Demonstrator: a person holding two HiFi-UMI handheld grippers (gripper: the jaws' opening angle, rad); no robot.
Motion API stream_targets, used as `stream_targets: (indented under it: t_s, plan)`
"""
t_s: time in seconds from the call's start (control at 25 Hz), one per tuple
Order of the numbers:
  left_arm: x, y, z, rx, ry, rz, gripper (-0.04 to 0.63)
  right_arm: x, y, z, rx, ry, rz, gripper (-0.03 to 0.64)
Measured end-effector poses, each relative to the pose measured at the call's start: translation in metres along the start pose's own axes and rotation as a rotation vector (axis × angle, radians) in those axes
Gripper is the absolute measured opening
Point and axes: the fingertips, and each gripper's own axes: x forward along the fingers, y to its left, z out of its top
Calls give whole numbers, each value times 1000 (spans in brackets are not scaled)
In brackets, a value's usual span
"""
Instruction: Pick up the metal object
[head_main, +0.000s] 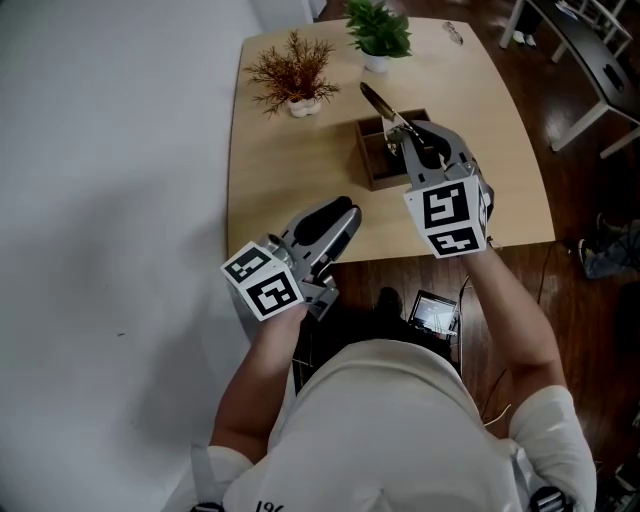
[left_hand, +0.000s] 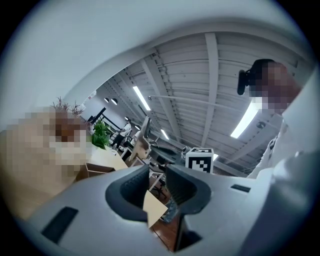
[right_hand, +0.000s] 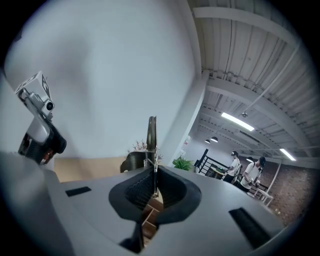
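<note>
A thin, dark metal object (head_main: 378, 103) sticks out past my right gripper (head_main: 405, 128), above the far rim of a small wooden box (head_main: 372, 160). In the right gripper view the jaws are shut on it, and its blade (right_hand: 151, 132) stands straight up beyond my right gripper (right_hand: 152, 172). My left gripper (head_main: 345, 215) hovers over the table's near edge, left of the box. Its jaws stand apart with nothing between them in the left gripper view (left_hand: 156, 175), where the box (left_hand: 92, 169) shows at the left.
On the light wooden table (head_main: 260, 190), a dried reddish plant (head_main: 293, 75) and a green potted plant (head_main: 378, 30) stand at the far side. A small object (head_main: 455, 33) lies at the far right corner. A dark desk (head_main: 600, 60) stands off to the right on the floor.
</note>
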Motion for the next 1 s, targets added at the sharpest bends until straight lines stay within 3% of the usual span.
stream_targets:
  t_s: [0.6,1.0]
  plan:
    - [-29,-31,-4,74,10,-11,81,-84,11,10,150,-50,-1,5]
    - [-52,-42,-23,88,35,-3,81,-131,26,-22,250,17,0,5]
